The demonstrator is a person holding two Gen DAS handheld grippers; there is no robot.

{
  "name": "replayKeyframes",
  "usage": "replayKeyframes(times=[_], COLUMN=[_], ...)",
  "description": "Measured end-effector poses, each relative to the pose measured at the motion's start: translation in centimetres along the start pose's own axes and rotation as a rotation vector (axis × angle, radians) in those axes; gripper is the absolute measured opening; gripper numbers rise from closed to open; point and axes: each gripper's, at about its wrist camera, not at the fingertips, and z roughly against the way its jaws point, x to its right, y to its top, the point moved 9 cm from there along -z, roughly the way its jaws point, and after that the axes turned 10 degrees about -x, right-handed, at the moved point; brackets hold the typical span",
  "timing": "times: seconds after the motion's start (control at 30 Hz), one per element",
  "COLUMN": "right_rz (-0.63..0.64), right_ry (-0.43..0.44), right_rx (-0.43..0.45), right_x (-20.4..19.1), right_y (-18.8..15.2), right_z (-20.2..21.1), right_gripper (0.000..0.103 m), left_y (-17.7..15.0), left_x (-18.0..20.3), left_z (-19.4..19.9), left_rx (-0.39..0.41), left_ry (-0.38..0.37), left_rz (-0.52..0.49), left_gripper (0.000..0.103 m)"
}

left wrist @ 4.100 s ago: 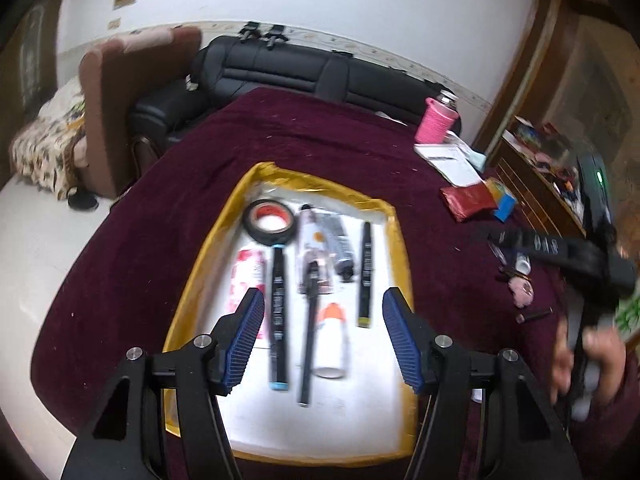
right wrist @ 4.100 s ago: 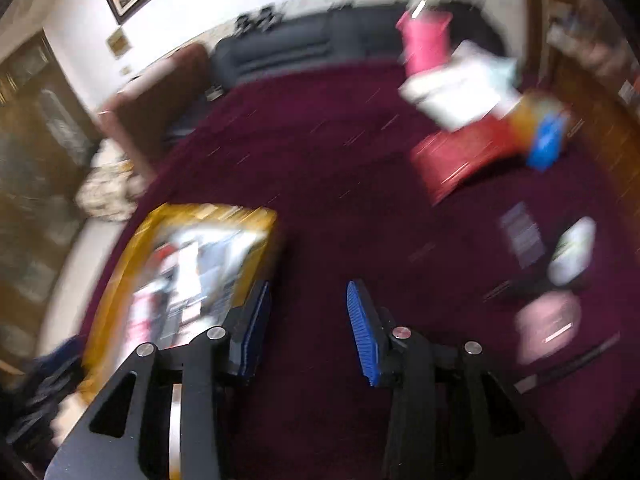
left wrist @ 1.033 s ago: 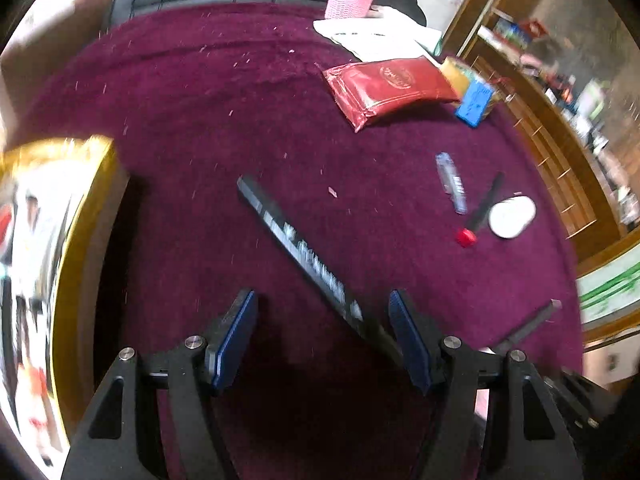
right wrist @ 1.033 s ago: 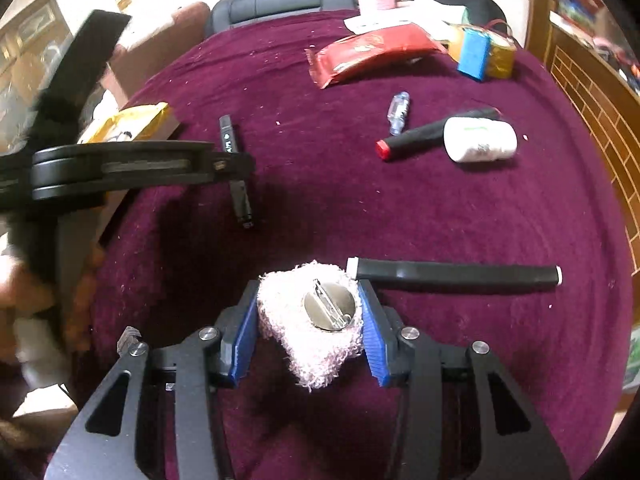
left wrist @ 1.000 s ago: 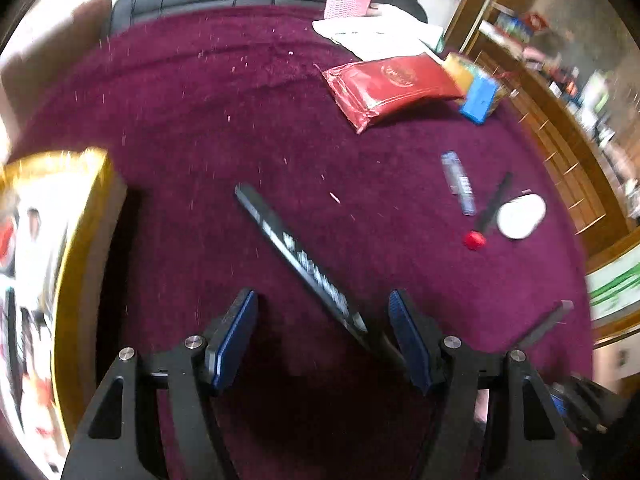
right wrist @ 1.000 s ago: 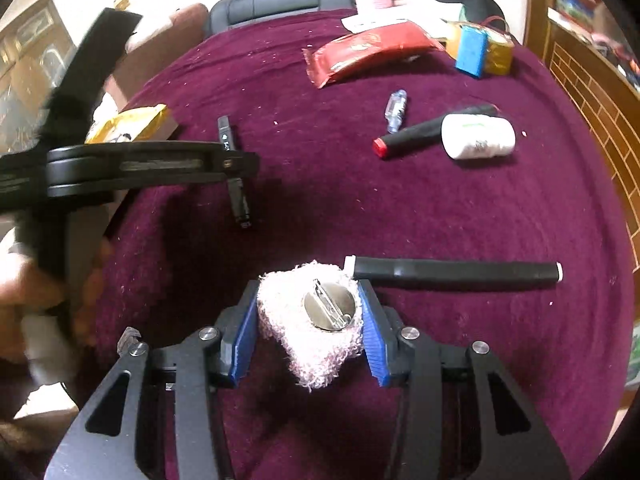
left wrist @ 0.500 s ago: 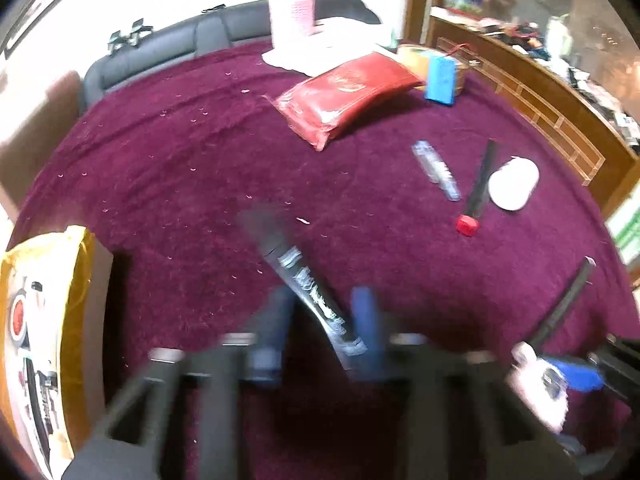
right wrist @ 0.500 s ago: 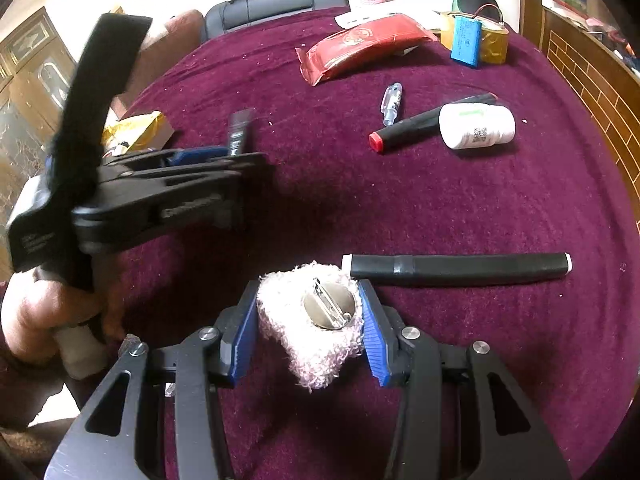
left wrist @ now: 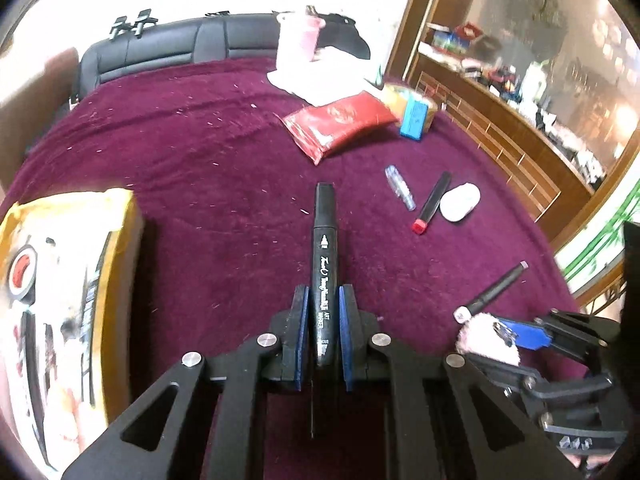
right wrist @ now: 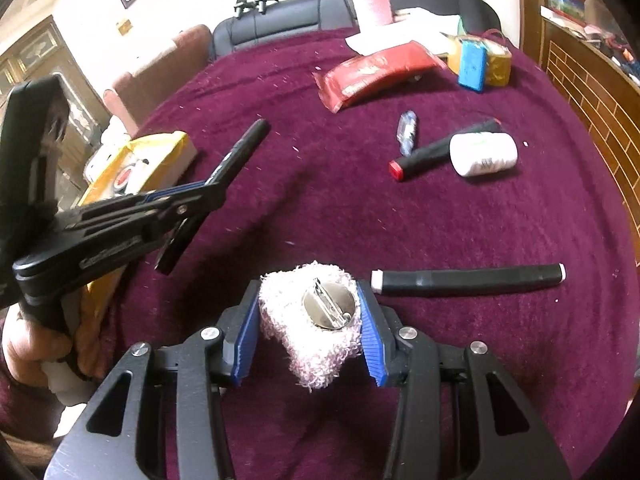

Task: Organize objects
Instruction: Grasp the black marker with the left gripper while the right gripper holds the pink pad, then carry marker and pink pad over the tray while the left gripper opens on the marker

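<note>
From the left wrist: clenched tight with the left gripper (left wrist: 323,300) on a black marker (left wrist: 325,240), pinching its lower barrel between the blue fingers (left wrist: 301,320) and pointing its cap straight ahead over the maroon-covered bench (left wrist: 200,152). To the left, close by, a yellow-rimmed box (left wrist: 116,240) with blurred contents. Farther ahead on the cloth, a red pouch (left wrist: 340,122) beside a blue block (left wrist: 414,118); nearer, a small clear tube (left wrist: 400,187), a red-tipped black pen (left wrist: 432,202) and a white bottle (left wrist: 460,202) touching that pen. At lower right, the right gripper (left wrist: 500,336) with a pink fluffy brooch (left wrist: 480,342) in it, just beside one end of a black stick (left wrist: 494,292). From the right wrist: closing with the right gripper (right wrist: 308,312) on the pink fluffy brooch (right wrist: 304,344), both blue fingers (right wrist: 246,336) pressed into the fluff, metal pin backing (right wrist: 329,306) facing up, low over the bench (right wrist: 320,208). Just to the right of it, lying flat, the black stick (right wrist: 468,279). On the left, a hand (right wrist: 32,348) around the handle of the left gripper (right wrist: 208,188), carrying the black marker (right wrist: 244,146) tilted upward and clear of the cloth, near the yellow-rimmed box (right wrist: 160,144). Beyond, the white bottle (right wrist: 484,154) against the red-tipped black pen (right wrist: 424,156).
</note>
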Motion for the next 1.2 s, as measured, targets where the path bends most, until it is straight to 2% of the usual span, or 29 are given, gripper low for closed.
replayKeyframes(times=[0.13,0.23,0.3,0.37,0.53,0.77,0.97,1.2], right_rz=[0.034,0.069,0.093,0.123,0.192,0.312,0.397,0.507], right_ry=[0.018,0.046,0.068,0.097,0.175,0.215,0.188,0.117], right_rx=[0.010,0.008,0.004,-0.001,-0.024,-0.090,-0.155,-0.204], right_x=[-2.3,-4.8,-6.6,-8.8,-14.3,-21.4,-24.7,-27.2], right_y=[0.7,1.4,1.8,2.4,3.4,3.3,1.7,0.4], right_z=[0.8,1.1,1.0,0.9,-0.1,-3.5,-6.7,-9.2], right_gripper=[0.043,0.043,0.043,0.043,0.043,0.044,0.044,0.044], left_y=[-1.1,-2.0,-2.6,-3.6,-6.4,-9.9,-11.5,-12.8], left_x=[-2.0,-4.6,-6.5,-9.2,-14.6,-19.2,-21.4,-23.1], left_z=[3.4,6.5,8.2,10.1,12.2,11.5,9.8,8.8], left_rx=[0.035,0.080,0.106,0.131,0.133,0.077,0.029,-0.002], left_ry=[-0.046,-0.046,-0.025,0.030,0.127,0.229,0.298,0.284], left_rz=[0.057,0.104,0.125,0.152,0.216,0.251,0.251,0.297], left_gripper=[0.011,0.011,0.011,0.011,0.011,0.012,0.012,0.012])
